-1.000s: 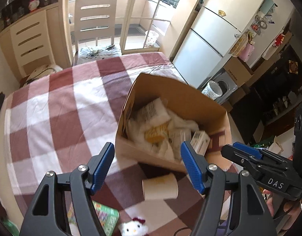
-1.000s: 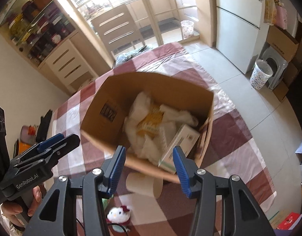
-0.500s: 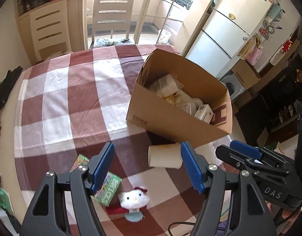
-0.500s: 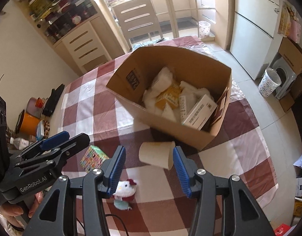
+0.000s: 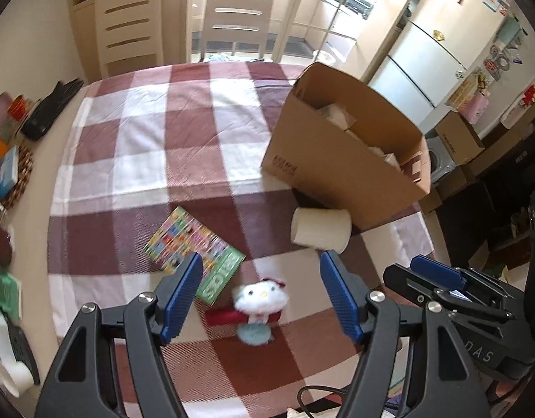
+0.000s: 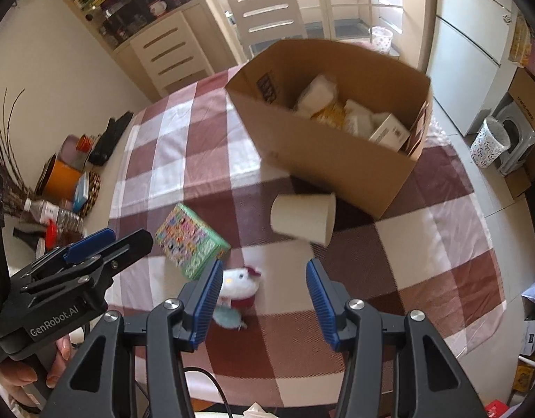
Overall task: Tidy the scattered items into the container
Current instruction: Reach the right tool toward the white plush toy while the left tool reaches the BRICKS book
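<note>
The cardboard box (image 5: 340, 160), which a second earlier had sat right at the fingertips of both grippers, was now seen well beyond them, and the items left on the checked surface (image 5: 135, 139) had been brought into view. Both grippers had evidently been drawn back from the box with nothing carried. The paper cup (image 5: 319, 230) lay on its side just past the fingers, touching or almost touching the box wall. The plush kitten toy (image 5: 260, 301) lay between the left gripper (image 5: 260, 299) fingers in that view, and the colourful green box (image 5: 194, 254) just beyond the left finger. Both the left gripper and the right gripper (image 6: 264, 299) were held released, with only air between the pads. By judgement, a next pick was being lined up (three items remained outside).

Much of the box contents was hidden by its near wall; white packets and a small carton could be made out. Motion blur softened the toy, and the print on the green box could not be read.
</note>
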